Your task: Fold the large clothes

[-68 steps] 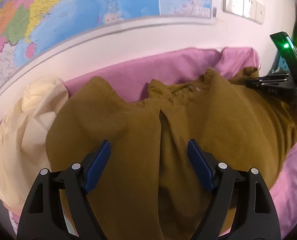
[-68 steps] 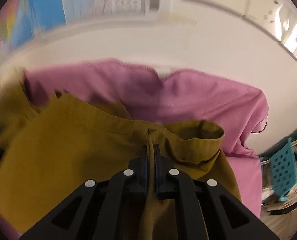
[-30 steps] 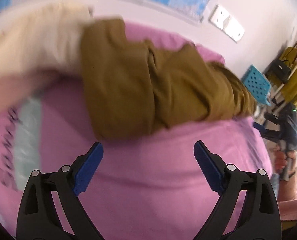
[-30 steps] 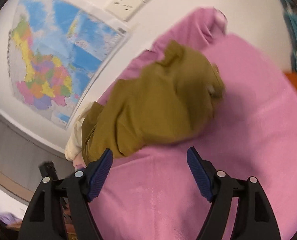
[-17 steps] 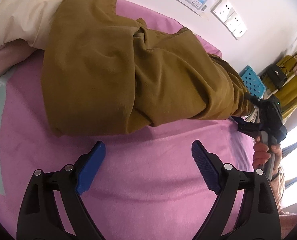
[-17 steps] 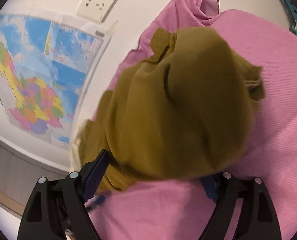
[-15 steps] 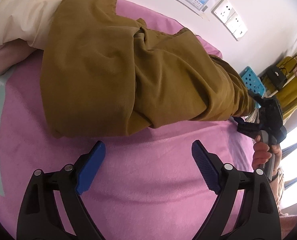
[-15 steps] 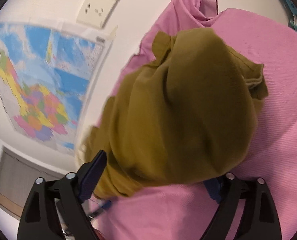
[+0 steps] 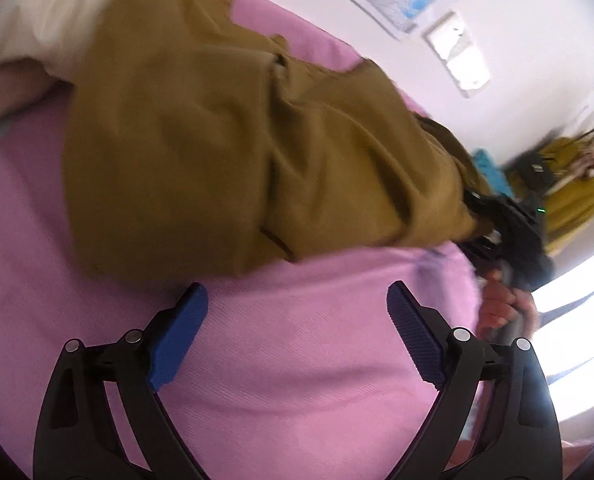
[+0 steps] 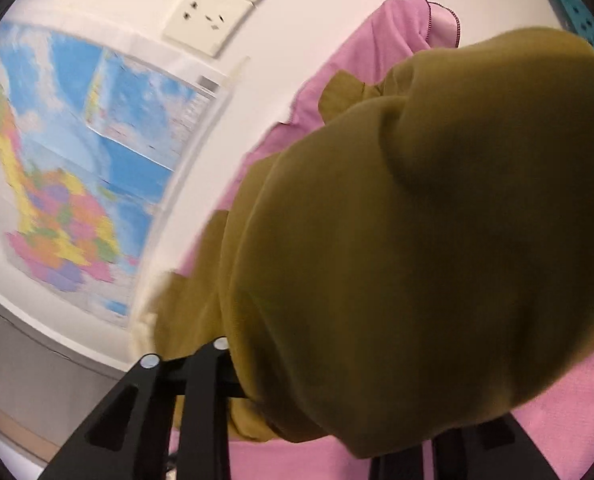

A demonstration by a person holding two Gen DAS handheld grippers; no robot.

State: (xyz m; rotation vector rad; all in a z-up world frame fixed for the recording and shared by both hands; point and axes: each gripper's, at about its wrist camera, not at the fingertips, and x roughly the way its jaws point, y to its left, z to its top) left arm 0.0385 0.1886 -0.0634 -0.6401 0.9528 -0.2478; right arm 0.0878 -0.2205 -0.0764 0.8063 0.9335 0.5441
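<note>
Olive garment [image 9: 237, 152] soft, floppy, bunched on pink blanket [image 9: 297, 360]. Left gripper [image 9: 297, 320] jaws spread, empty. Right gripper [image 9: 493, 224] jaws hidden by cloth, cannot tell. Best hold: near hem edge.

A map [image 10: 77, 184] hangs on the white wall, sockets [image 10: 221, 4] above it. A teal basket [image 10: 585, 20] sits by the pink sheet [image 9: 297, 360]. Cream cloth [image 9: 45, 20] lies far left.
</note>
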